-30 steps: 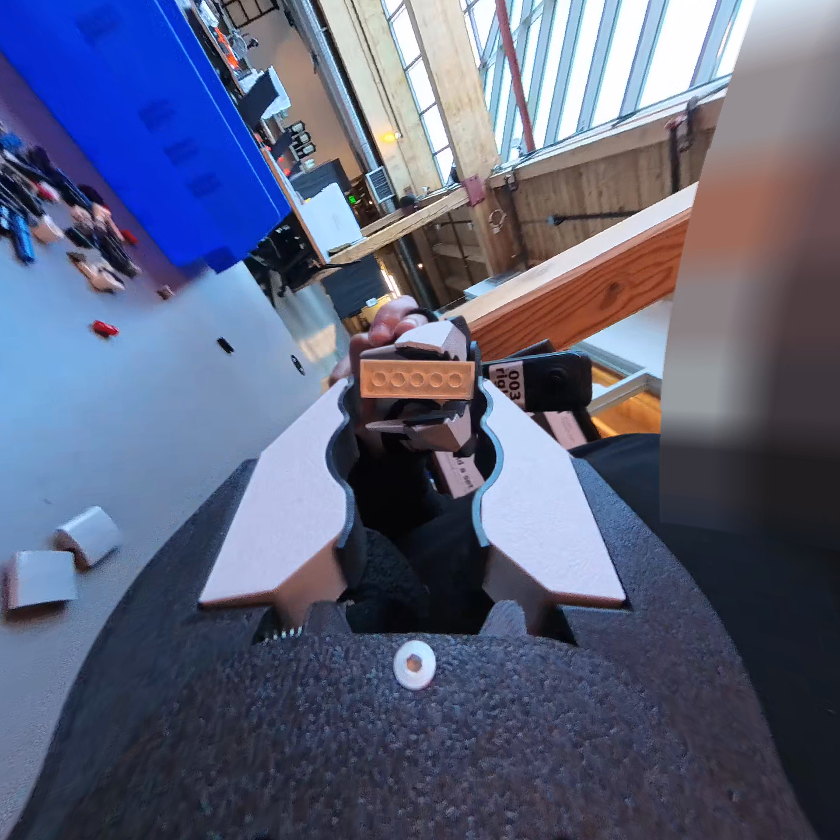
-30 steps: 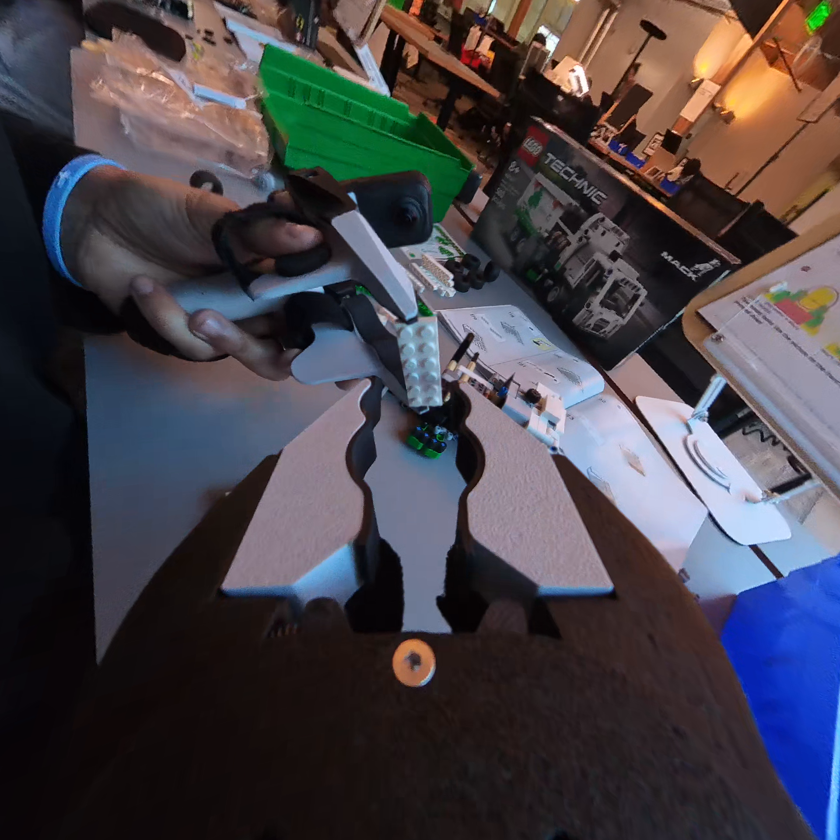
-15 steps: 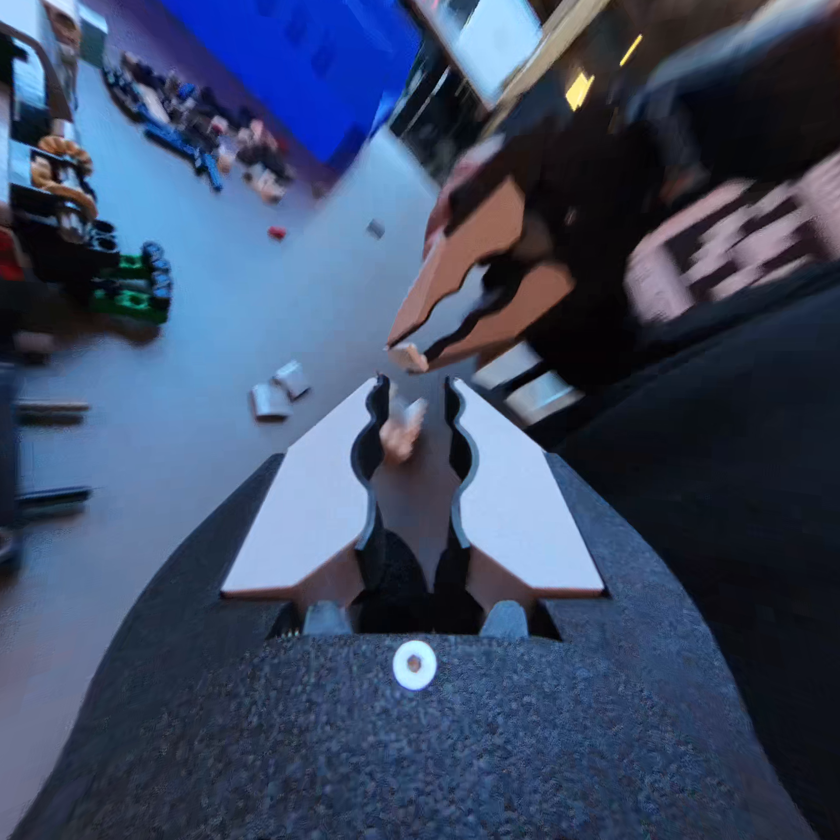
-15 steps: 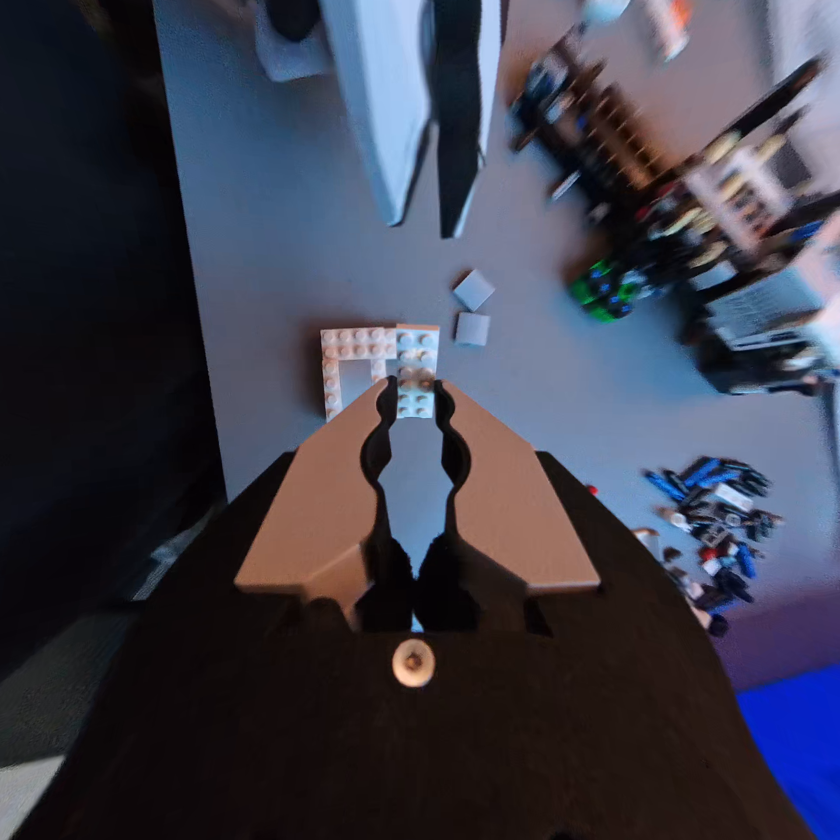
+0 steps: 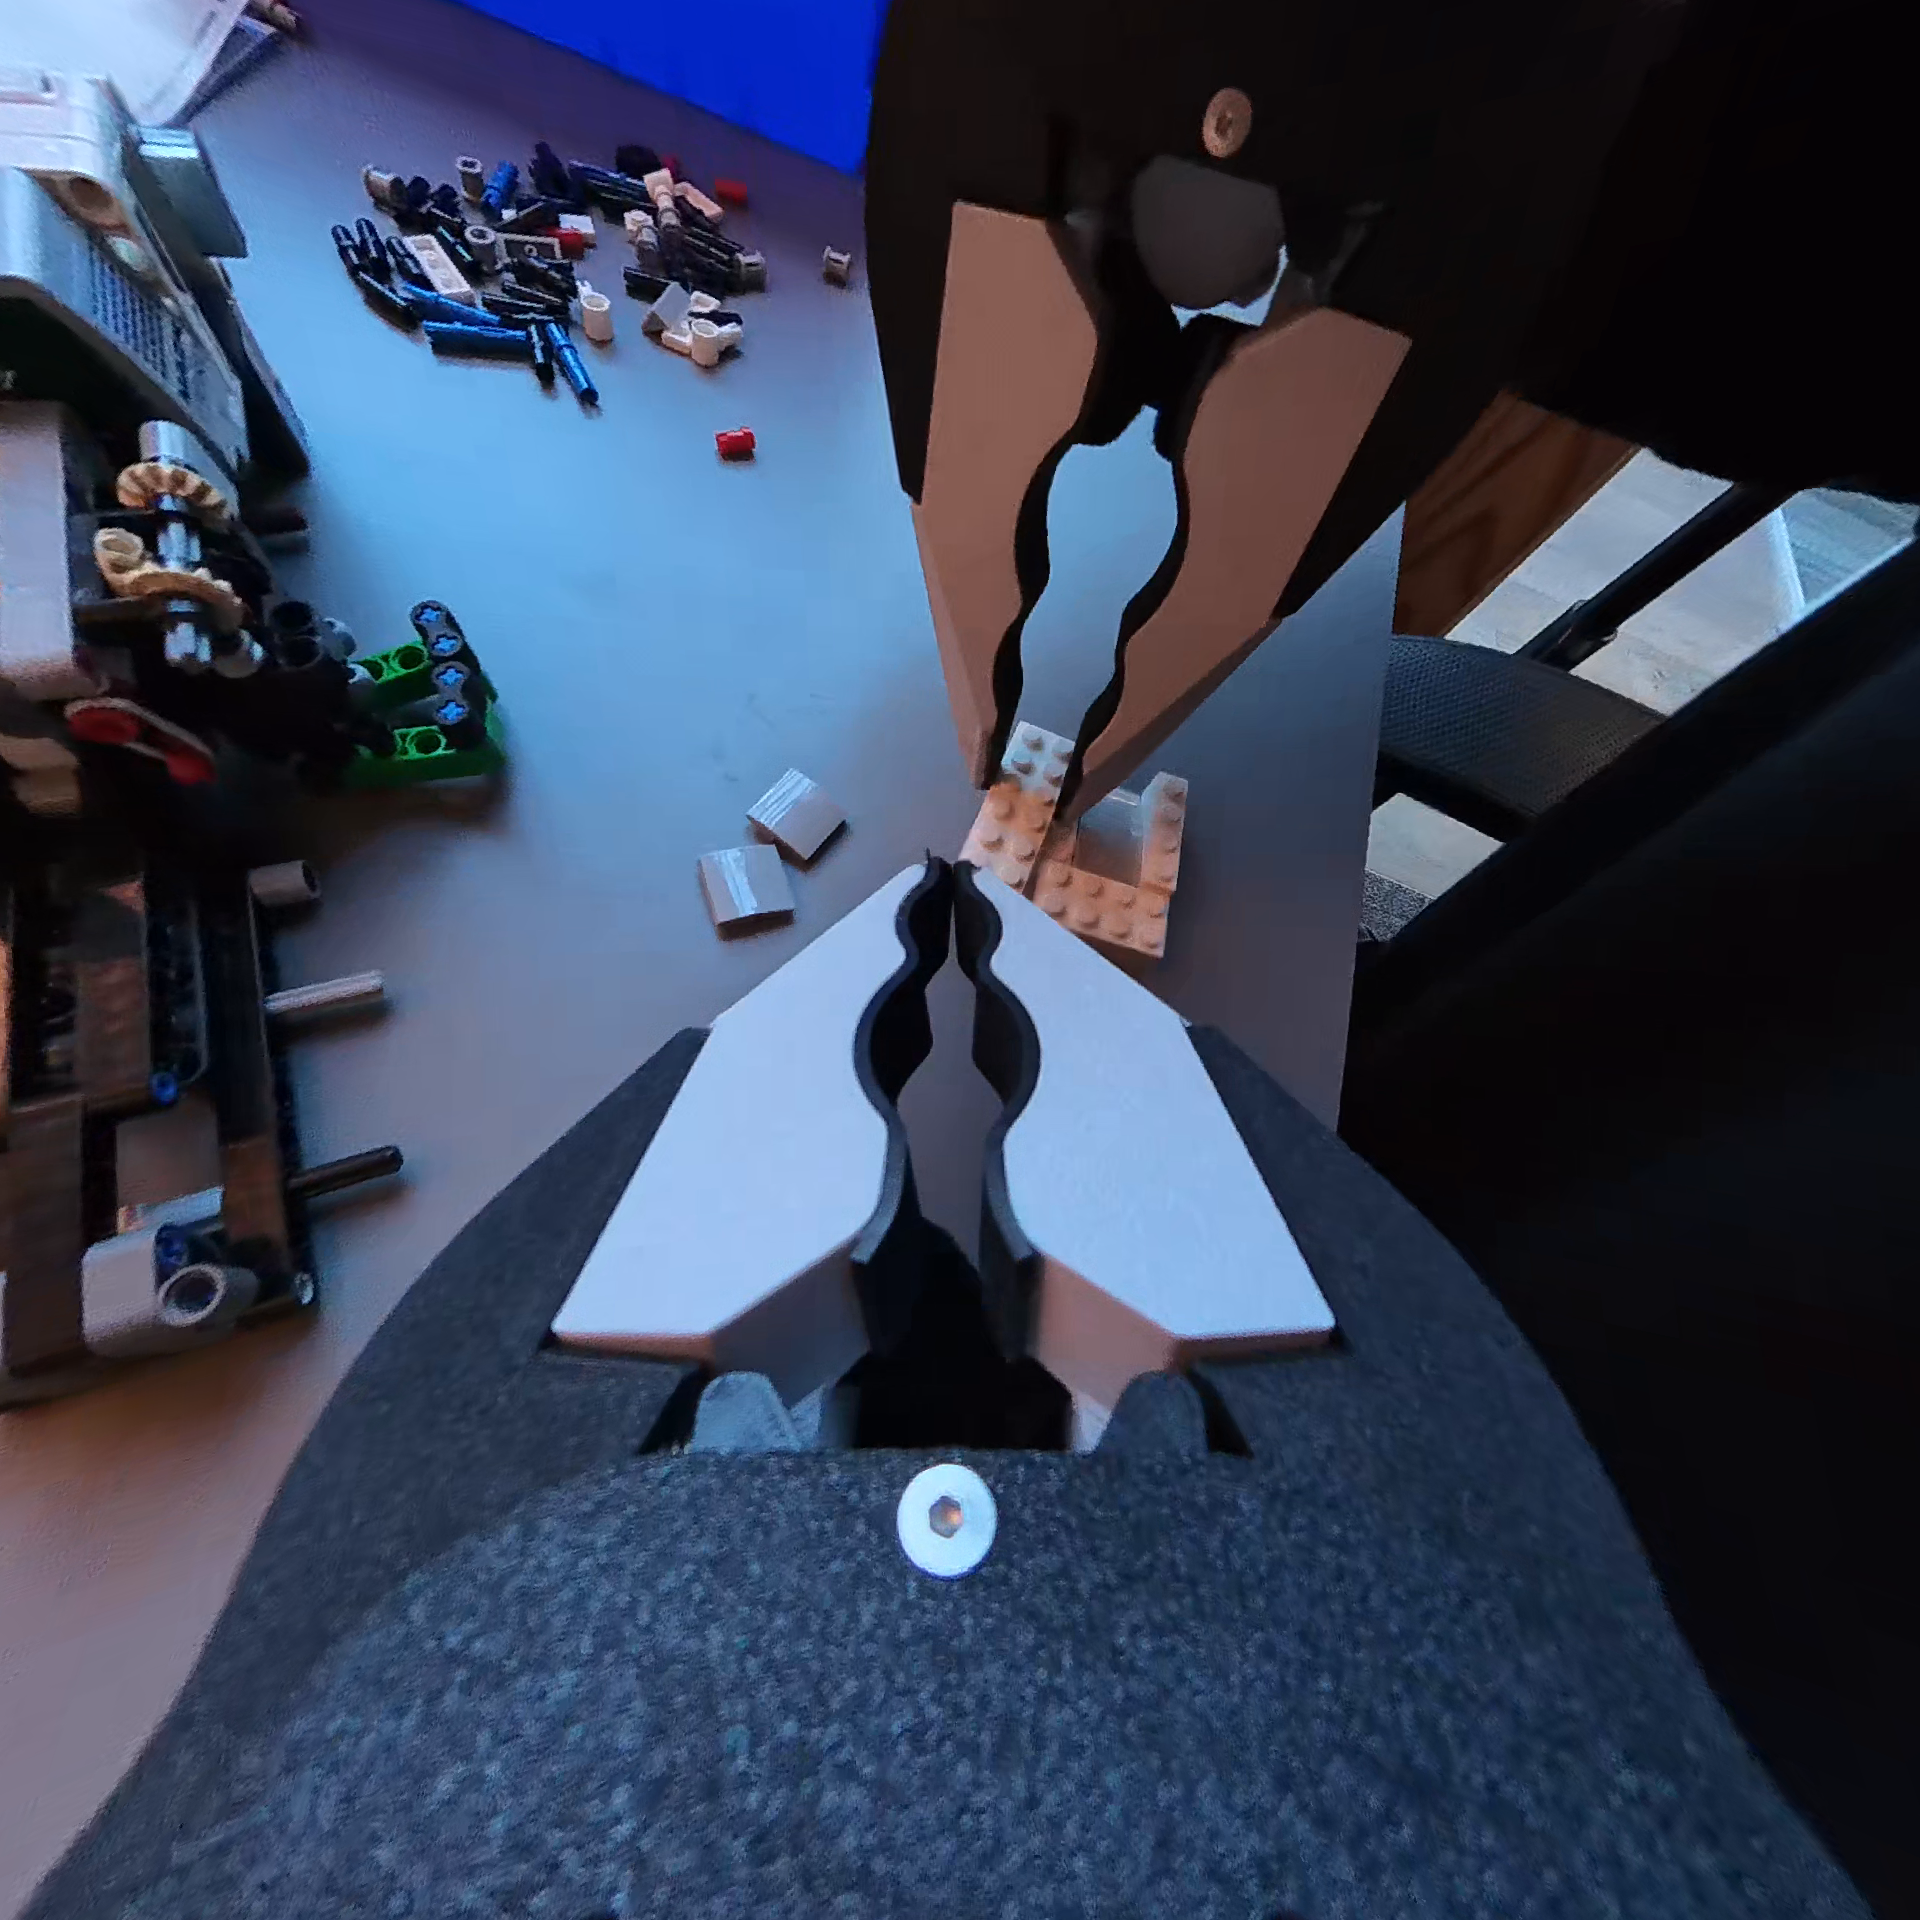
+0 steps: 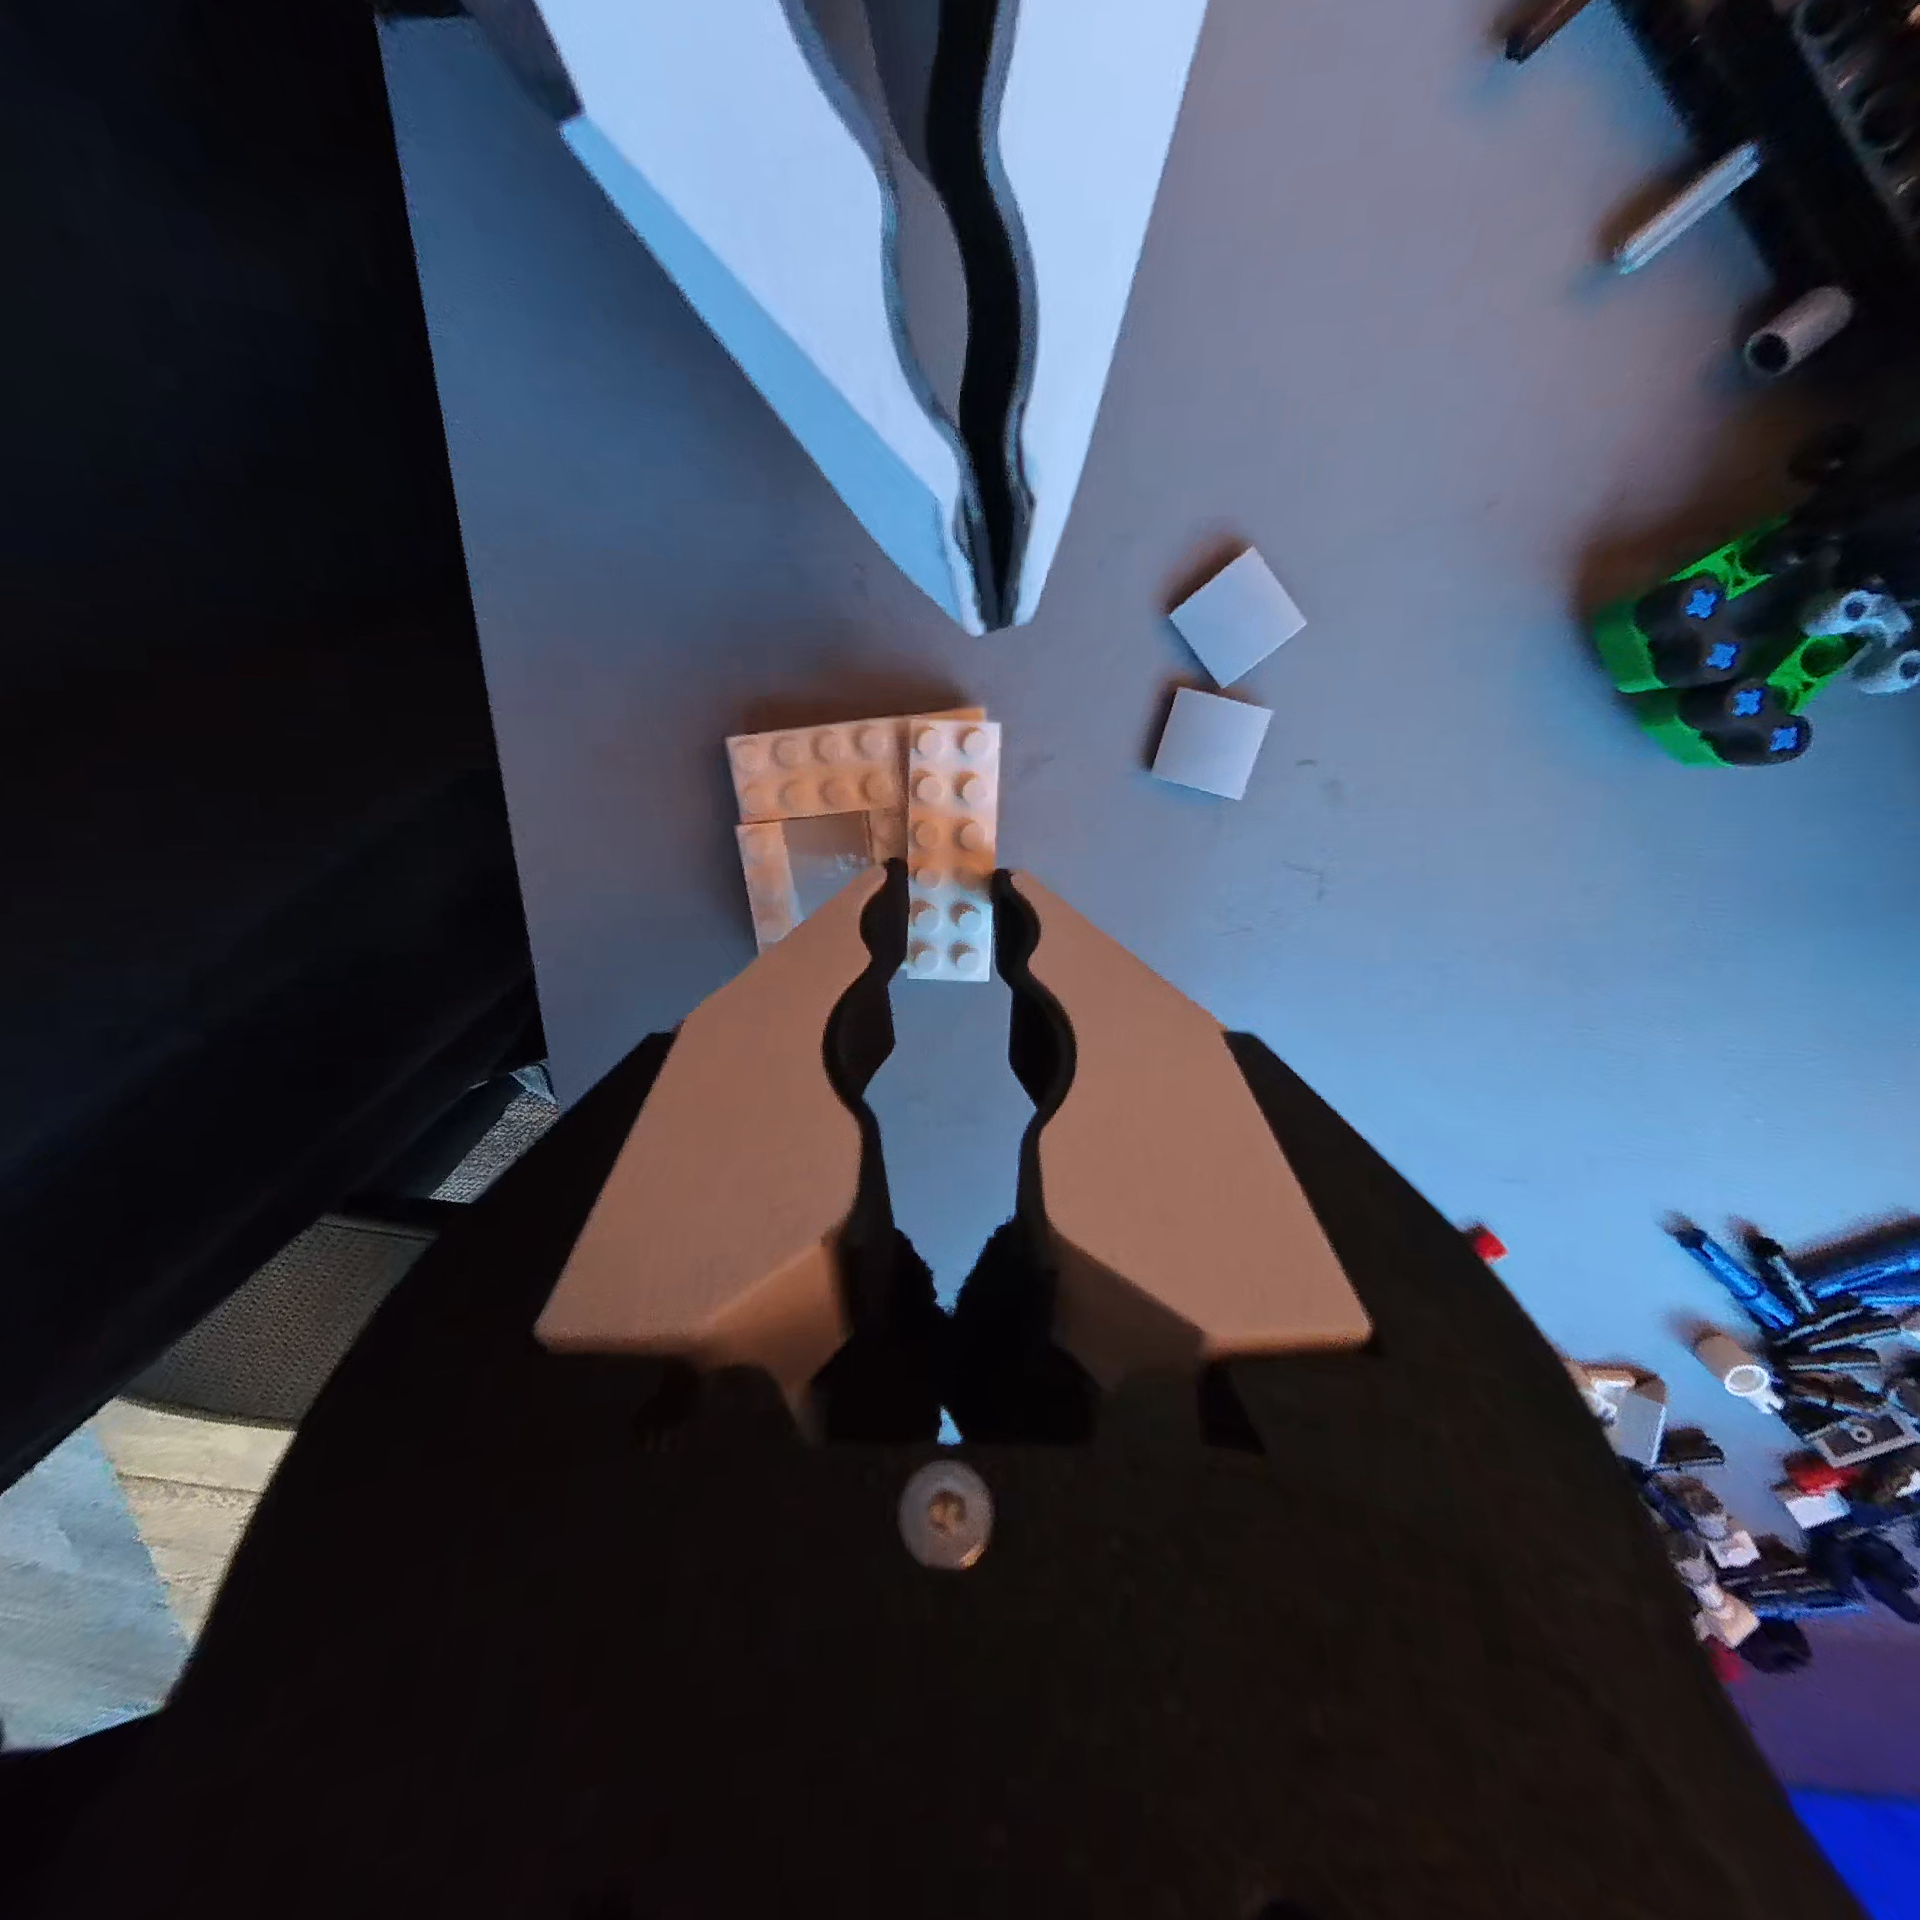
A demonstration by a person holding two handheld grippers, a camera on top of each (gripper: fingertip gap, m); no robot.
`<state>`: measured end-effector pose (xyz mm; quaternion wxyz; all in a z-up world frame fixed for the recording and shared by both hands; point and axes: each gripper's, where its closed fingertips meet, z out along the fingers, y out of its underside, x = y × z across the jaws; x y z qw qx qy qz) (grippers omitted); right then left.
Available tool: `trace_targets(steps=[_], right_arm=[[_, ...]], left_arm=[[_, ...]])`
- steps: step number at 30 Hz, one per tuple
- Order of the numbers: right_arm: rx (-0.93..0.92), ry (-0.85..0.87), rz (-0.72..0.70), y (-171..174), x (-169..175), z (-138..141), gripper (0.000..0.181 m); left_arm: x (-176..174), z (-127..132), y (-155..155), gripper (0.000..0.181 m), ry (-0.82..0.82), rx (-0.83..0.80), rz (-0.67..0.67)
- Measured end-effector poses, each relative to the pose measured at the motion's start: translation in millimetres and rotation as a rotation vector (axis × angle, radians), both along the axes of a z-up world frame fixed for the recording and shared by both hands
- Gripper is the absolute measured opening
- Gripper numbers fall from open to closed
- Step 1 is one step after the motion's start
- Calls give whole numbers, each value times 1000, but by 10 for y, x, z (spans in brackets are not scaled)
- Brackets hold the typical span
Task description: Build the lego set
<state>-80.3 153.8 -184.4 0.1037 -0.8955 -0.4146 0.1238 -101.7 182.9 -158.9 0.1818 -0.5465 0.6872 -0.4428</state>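
While the left hand-held gripper [image 5: 952, 871] hangs closed and empty, the right hand-held gripper [image 6: 943, 883] straddles the white plate [image 6: 951, 847]. It seems to grip it, on the desk [image 6: 1351, 935].

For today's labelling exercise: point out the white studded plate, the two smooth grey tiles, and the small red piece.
white studded plate [image 6: 951, 831], right wrist view, on its studded top.
smooth grey tiles [image 6: 1236, 615], right wrist view, centre of the farther tile.
small red piece [image 5: 735, 443], left wrist view, its middle.

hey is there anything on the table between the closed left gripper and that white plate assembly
Nothing visible. The left gripper, shut and empty, points at the white plate assembly across bare table. The two grey tiles lie off to the side.
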Motion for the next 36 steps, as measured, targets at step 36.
trace_targets(steps=[36], right_arm=[[71, -6, 180, 33, -53, -5, 15]], left_arm=[[28, -144, -203, 0, 92, -2, -21]])
